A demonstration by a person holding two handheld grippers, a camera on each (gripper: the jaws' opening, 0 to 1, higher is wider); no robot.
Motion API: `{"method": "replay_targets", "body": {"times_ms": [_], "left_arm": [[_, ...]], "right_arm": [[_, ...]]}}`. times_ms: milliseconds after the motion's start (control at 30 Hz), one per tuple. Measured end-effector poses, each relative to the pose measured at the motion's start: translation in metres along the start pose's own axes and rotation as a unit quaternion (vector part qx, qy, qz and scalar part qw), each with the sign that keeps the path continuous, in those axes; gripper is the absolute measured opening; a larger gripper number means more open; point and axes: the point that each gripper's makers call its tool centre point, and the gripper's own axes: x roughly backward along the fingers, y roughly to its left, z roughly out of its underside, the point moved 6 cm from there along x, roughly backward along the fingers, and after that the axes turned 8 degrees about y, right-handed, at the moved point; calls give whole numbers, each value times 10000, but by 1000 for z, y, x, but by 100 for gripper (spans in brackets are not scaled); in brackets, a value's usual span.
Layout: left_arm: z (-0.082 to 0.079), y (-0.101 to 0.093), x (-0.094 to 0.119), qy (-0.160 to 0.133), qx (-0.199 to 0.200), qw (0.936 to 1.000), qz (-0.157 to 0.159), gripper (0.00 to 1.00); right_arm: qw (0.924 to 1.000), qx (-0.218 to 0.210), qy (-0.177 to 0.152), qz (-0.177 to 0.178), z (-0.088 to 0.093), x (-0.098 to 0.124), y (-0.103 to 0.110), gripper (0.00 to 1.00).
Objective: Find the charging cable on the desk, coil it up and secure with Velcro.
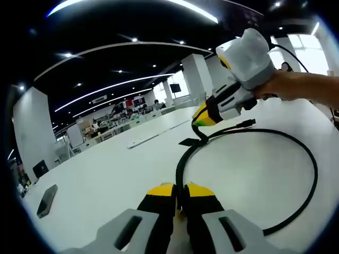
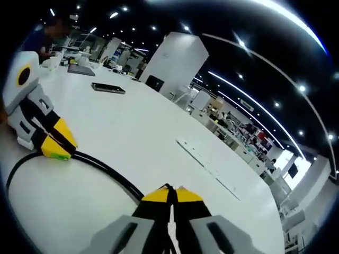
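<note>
Charging cable (image 1: 312, 174): black, lying on the white desk (image 1: 106, 174) in one wide loop, the strand crossing over itself at the far side of the loop, where a short end with a small plug (image 1: 247, 124) sticks out toward your right hand (image 1: 288, 84).

Your left claw (image 1: 180, 191) is closed down on the cable at the near side of the loop; in the left gripper view its yellow-tipped jaws stand almost together with the black strand rising from between them. In the right gripper view the same claw (image 2: 57, 149) sits at the left, tips down on the desk with the cable running out from them.

Your right claw (image 1: 200, 124) is pinched on the cable at the crossing point, beside a flat black tab (image 1: 189, 142) that lies on the desk against the strand; whether that tab is the Velcro strap I cannot tell. In the right gripper view its jaws (image 2: 170, 194) are nearly shut, and two black strands (image 2: 114, 177) run side by side into them from the left.

Elsewhere on the desk: a dark phone (image 1: 46, 200) well apart from the loop, seen also in the right gripper view (image 2: 108, 88), and a long flat white strip (image 2: 209, 170) farther along the surface.
</note>
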Motion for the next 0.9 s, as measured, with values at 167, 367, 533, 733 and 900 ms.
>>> {"method": "replay_targets", "body": {"times_ms": [167, 367, 533, 733, 900], "left_arm": [[0, 0, 0, -6, 13, 10000, 3, 8], [1, 0, 1, -16, 24, 10000, -2, 8], [1, -1, 1, -24, 37, 10000, -5, 8], [2, -1, 0, -34, 47, 10000, -12, 8], [2, -1, 0, -39, 51, 10000, -17, 8]], "right_arm": [[10000, 7, 37, -4, 1, -5, -3, 4], [10000, -58, 67, 13, 3, -9, -4, 4], [9999, -97, 87, 31, 5, -13, -5, 4], [9999, -123, 103, 43, 6, -16, -4, 4], [9998, -150, 103, 56, 6, -18, -4, 4]]}}
